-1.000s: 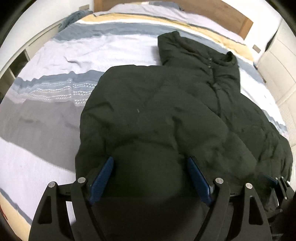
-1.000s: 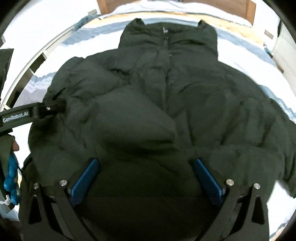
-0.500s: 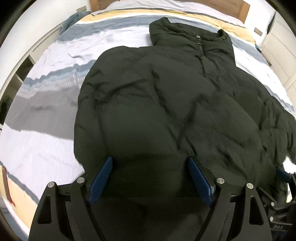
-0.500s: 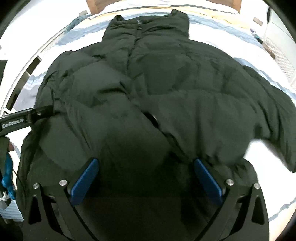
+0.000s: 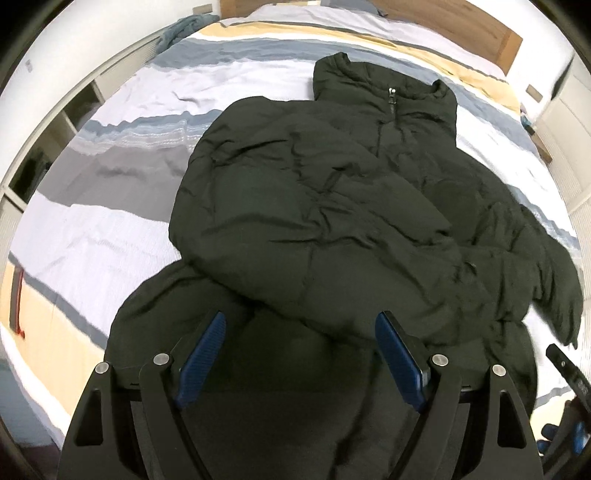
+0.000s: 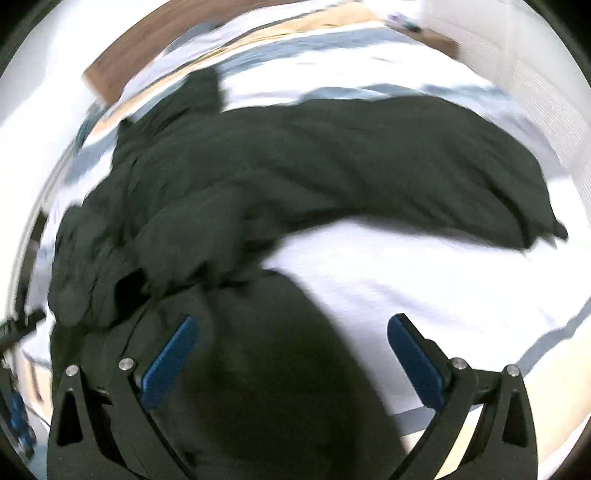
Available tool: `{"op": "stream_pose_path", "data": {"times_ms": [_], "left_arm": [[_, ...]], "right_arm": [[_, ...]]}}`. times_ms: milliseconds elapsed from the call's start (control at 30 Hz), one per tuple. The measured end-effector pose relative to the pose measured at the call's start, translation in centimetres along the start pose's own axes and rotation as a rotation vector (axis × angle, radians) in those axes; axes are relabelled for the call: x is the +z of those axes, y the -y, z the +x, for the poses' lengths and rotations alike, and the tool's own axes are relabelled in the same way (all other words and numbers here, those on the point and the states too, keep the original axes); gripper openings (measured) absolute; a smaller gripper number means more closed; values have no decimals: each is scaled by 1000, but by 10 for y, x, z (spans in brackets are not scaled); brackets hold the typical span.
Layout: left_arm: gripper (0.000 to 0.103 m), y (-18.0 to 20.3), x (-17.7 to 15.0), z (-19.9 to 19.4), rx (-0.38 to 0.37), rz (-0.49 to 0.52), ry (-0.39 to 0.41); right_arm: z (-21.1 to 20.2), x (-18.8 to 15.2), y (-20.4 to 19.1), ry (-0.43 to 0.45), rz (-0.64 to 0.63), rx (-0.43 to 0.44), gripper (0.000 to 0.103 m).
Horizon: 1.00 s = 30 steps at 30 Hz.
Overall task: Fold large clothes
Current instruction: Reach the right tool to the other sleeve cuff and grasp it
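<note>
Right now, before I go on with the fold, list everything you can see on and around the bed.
puffer jacket: one, dark green, spread on the bed, one sleeve folded across its front, the other lying out to the side
zipper pull: one, metal, at the jacket's collar
bedcover: one, grey, white, blue and tan stripes, under the jacket
headboard: one, wooden, far end of the bed
shelf unit: one, pale, beside the bed
left gripper: one, black with blue pads, open over the jacket's hem
right gripper: one, black with blue pads, open, picture blurred
</note>
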<state>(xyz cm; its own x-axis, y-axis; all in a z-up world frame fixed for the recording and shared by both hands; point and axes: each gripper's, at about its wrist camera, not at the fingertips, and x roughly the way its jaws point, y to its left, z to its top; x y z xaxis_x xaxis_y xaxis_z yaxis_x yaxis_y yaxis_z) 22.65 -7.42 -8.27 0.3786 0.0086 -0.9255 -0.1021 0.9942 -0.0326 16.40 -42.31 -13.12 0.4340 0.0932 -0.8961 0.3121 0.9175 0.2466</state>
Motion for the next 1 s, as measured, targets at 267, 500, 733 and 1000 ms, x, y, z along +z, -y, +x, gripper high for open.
{"op": "stream_pose_path", "data": {"times_ms": [267, 500, 733, 1000], "left_arm": [[87, 25, -4, -20, 66, 91, -5], [87, 15, -10, -29, 123, 110, -22], [87, -10, -17, -36, 166, 80, -31], [86, -25, -26, -37, 158, 31, -38]], "right_arm": [[-1, 25, 146, 11, 386, 70, 103], [13, 40, 228, 79, 687, 185, 103], [38, 47, 261, 142, 899, 278, 100], [49, 50, 273, 182, 1009, 332, 21]]}}
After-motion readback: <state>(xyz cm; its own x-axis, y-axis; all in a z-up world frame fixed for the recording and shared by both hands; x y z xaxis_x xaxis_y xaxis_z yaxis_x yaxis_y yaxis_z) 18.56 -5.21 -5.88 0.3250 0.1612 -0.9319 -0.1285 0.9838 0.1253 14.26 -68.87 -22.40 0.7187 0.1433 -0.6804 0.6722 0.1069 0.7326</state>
